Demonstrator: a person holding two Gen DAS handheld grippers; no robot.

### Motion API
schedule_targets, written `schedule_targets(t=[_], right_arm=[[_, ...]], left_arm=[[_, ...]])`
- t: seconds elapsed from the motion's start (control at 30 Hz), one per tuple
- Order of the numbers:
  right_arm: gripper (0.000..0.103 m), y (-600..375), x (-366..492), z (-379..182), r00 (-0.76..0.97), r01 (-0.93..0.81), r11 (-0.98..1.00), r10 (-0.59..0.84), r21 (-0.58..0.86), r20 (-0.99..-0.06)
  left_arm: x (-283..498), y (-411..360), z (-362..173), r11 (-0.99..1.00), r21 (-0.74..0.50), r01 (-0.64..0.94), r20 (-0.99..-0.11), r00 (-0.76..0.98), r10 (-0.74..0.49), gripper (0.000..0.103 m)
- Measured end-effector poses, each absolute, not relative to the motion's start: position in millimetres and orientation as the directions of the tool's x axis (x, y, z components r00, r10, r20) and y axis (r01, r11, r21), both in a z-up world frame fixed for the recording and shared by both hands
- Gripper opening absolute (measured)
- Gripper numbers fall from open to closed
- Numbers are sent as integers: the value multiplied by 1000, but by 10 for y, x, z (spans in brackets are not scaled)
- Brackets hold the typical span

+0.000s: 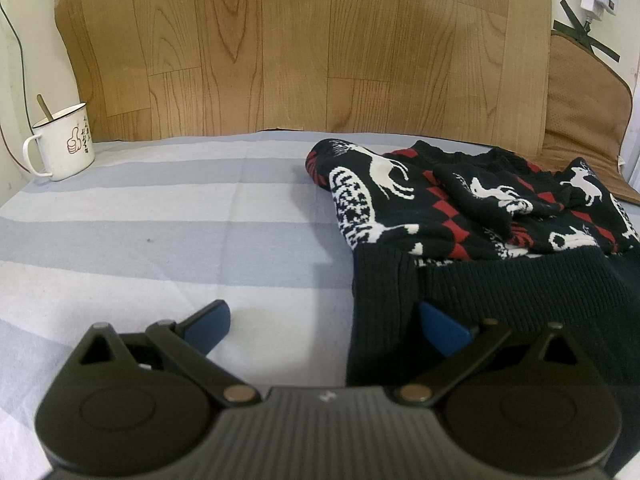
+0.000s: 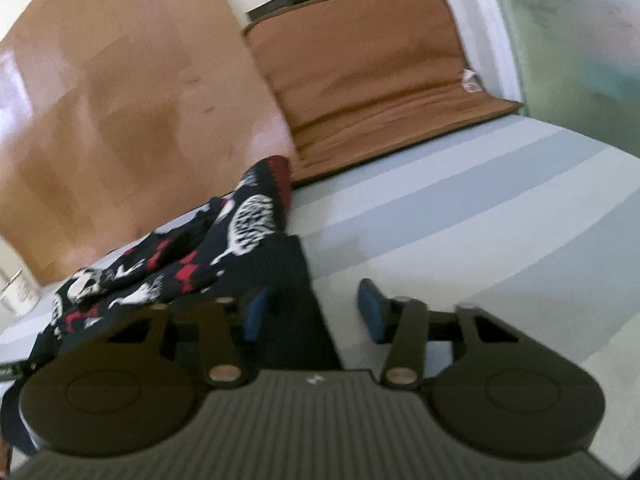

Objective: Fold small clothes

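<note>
A small black knitted sweater [image 1: 472, 216] with white reindeer and red diamonds lies partly folded on the blue-and-white striped cloth [image 1: 160, 216]. My left gripper [image 1: 324, 324] is open at the left corner of its black ribbed hem, right finger over the hem, left finger over the cloth. In the right wrist view, which is blurred and tilted, the sweater [image 2: 224, 248] lies left of centre. My right gripper [image 2: 312, 312] is open at the hem's right corner, with the left finger over the hem and the right finger over the cloth.
A white enamel mug [image 1: 64, 144] with a spoon stands at the far left. A wood-grain sheet [image 1: 304, 48] lines the wall behind. A brown padded mat [image 2: 372, 76] leans at the back right. Striped cloth [image 2: 500, 208] stretches right of the sweater.
</note>
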State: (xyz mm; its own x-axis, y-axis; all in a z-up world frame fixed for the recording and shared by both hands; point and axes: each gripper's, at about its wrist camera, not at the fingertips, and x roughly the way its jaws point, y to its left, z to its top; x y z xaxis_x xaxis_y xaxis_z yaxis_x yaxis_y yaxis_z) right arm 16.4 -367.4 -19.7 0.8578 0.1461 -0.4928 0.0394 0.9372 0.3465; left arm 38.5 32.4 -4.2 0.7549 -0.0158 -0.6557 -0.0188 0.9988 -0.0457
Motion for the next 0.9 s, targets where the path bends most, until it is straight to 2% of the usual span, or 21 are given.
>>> schedule_targets(t=[0.1, 0.17, 0.2, 0.23, 0.37, 0.43, 0.57, 0.7, 0.83, 0.9], right_arm=[[45, -3701, 161, -207, 860, 47, 931, 147, 361, -489], [49, -3704, 151, -204, 862, 44, 930, 149, 364, -484], [54, -3713, 136, -199, 868, 45, 930, 146, 366, -476], [58, -3724, 102, -190, 878, 40, 928, 145, 371, -456], [60, -3743, -17, -155, 913, -18, 917, 178, 397, -368], [62, -3723, -21, -148, 910, -55, 916, 209, 397, -358], [64, -3618, 50, -146, 878, -107, 926, 259, 361, -403], [64, -3541, 181, -187, 841, -56, 947, 216, 316, -497], [58, -3480, 166, -176, 849, 17, 969, 117, 247, -515], [57, -3564, 140, -197, 857, 41, 957, 114, 286, -503]], left_arm=[[384, 324, -41, 999, -46, -19, -656, 755, -16, 103], [384, 324, -41, 999, -46, -18, -656, 755, -16, 103], [385, 324, -41, 999, -46, -18, -656, 755, -16, 103], [385, 324, -41, 999, -46, -18, -656, 755, -16, 103], [385, 323, -42, 999, -45, -18, -656, 755, -16, 103], [385, 322, -42, 999, -45, -18, -656, 755, -16, 103], [386, 324, -41, 999, -45, -18, -656, 755, -16, 103], [386, 324, -40, 999, -46, -17, -656, 755, -17, 103], [386, 323, -39, 999, -46, -18, -656, 755, -17, 103], [386, 323, -38, 999, -46, -17, -656, 755, -17, 103]])
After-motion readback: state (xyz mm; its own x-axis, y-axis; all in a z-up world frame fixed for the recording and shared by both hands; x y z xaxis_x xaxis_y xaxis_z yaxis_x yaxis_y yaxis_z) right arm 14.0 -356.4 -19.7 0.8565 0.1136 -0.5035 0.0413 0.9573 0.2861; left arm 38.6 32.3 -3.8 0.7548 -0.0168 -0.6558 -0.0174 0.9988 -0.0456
